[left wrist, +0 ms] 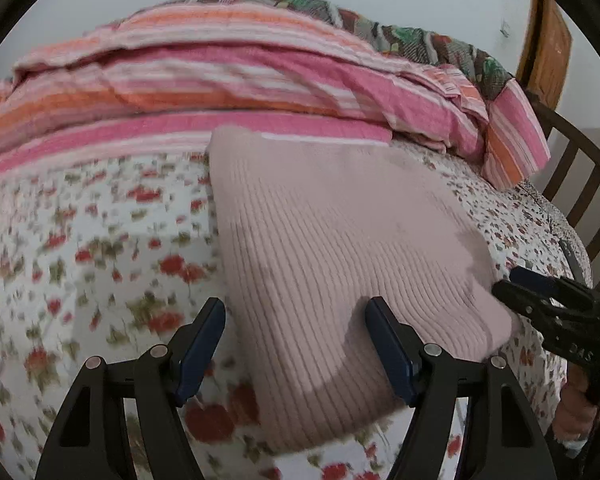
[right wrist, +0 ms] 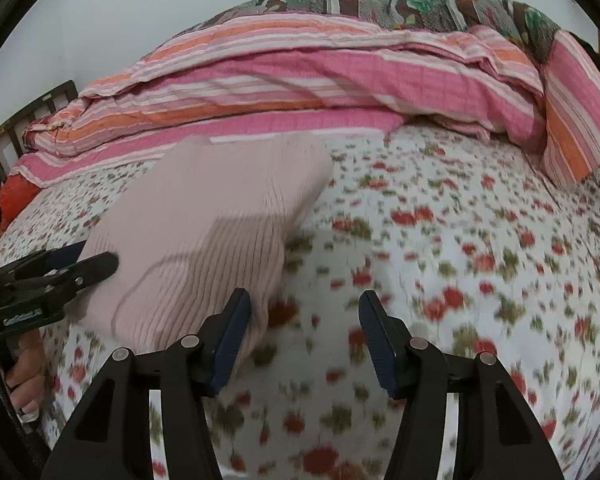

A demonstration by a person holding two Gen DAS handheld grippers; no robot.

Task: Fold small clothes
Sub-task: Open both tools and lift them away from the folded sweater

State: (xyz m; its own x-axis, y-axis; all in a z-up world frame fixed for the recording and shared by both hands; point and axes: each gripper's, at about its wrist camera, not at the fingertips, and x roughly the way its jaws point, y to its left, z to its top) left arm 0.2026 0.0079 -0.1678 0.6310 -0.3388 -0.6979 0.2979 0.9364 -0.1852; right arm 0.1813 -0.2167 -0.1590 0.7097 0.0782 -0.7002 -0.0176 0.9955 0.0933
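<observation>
A pale pink ribbed knit garment [left wrist: 332, 248] lies folded into a rough rectangle on the floral bedsheet [left wrist: 80, 240]. It also shows in the right wrist view [right wrist: 196, 240]. My left gripper [left wrist: 296, 312] is open, its jaws standing over the garment's near left edge, holding nothing. My right gripper [right wrist: 304, 304] is open and empty over the sheet, just right of the garment's near right corner. The right gripper shows at the right edge of the left wrist view [left wrist: 540, 292]; the left gripper shows at the left edge of the right wrist view [right wrist: 80, 260].
A pink and orange striped quilt [left wrist: 220, 92] lies bunched along the far side of the bed, with a patterned blanket [left wrist: 380, 24] behind it. A wooden bed rail [left wrist: 580, 184] stands at the right. A wooden door [left wrist: 548, 48] is beyond.
</observation>
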